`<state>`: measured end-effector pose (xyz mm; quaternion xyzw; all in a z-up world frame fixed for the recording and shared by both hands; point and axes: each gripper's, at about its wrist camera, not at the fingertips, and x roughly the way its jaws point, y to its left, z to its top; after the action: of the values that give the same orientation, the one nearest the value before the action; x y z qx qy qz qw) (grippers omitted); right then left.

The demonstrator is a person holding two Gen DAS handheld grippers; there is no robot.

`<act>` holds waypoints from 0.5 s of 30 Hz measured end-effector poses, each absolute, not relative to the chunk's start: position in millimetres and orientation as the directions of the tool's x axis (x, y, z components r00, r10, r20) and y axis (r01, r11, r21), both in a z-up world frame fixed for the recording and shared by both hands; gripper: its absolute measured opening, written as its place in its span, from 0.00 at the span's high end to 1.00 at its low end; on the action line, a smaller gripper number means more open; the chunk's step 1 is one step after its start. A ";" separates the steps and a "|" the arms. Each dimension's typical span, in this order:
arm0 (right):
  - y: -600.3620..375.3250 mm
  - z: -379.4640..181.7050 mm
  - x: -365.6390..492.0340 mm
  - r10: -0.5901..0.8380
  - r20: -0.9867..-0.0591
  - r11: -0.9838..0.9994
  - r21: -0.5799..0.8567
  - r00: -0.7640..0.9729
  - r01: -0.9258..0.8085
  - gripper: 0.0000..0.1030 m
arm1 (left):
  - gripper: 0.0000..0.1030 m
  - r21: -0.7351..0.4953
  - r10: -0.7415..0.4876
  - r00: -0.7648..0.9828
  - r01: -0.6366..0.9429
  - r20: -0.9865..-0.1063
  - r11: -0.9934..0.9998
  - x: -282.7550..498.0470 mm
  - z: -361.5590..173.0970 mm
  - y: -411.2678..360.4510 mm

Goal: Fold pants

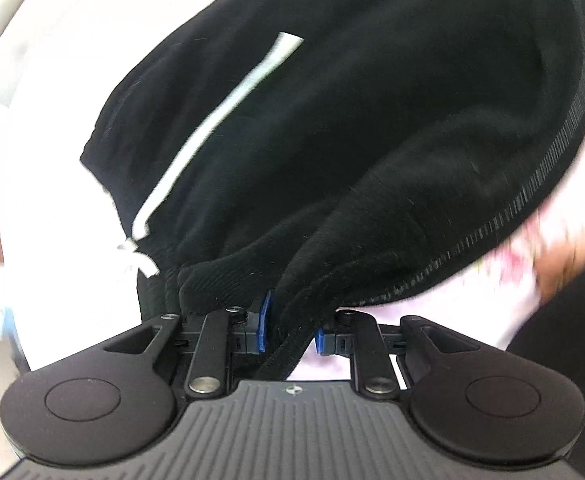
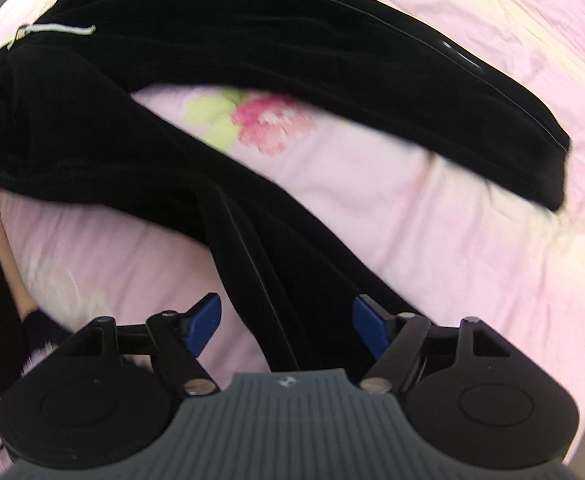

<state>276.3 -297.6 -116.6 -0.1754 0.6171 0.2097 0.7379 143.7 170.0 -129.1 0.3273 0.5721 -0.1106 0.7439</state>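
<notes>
Black pants (image 2: 252,52) with a white drawstring (image 2: 60,30) lie on a pink floral bedsheet (image 2: 432,208), legs spread in a V. My left gripper (image 1: 290,328) is shut on the pants' waistband (image 1: 232,280) and holds it lifted; the fabric (image 1: 372,120) hangs across the left wrist view and its white drawstring (image 1: 212,128) dangles. My right gripper (image 2: 286,320) is open, its blue pads (image 2: 204,320) on either side of the nearer pant leg (image 2: 284,280), which runs between them.
The bedsheet has a pink flower print (image 2: 272,124) between the two legs. A person's hand (image 1: 564,260) shows blurred at the right of the left wrist view. An arm in a dark sleeve (image 2: 12,280) is at the left edge of the right wrist view.
</notes>
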 end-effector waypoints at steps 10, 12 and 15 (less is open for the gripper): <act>-367.8 -144.2 224.3 0.137 -0.984 0.938 0.092 0.112 -0.333 0.39 | 0.77 0.330 0.241 0.333 0.246 -0.912 0.911 165.0 -89.7 175.1; -367.3 -151.7 223.1 0.149 -0.979 0.947 0.102 0.136 -0.304 0.47 | 0.77 0.343 0.261 0.337 0.212 -0.905 0.915 165.5 -84.1 174.2; -364.5 -165.6 224.2 0.119 -0.981 0.961 0.076 0.151 -0.264 0.66 | 0.77 0.357 0.278 0.360 0.177 -0.891 0.917 163.9 -74.0 168.2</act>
<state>224.2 -364.5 -165.6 -0.0569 0.6392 0.1267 0.7564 163.9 168.2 -74.0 0.2011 0.5648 0.0316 0.7997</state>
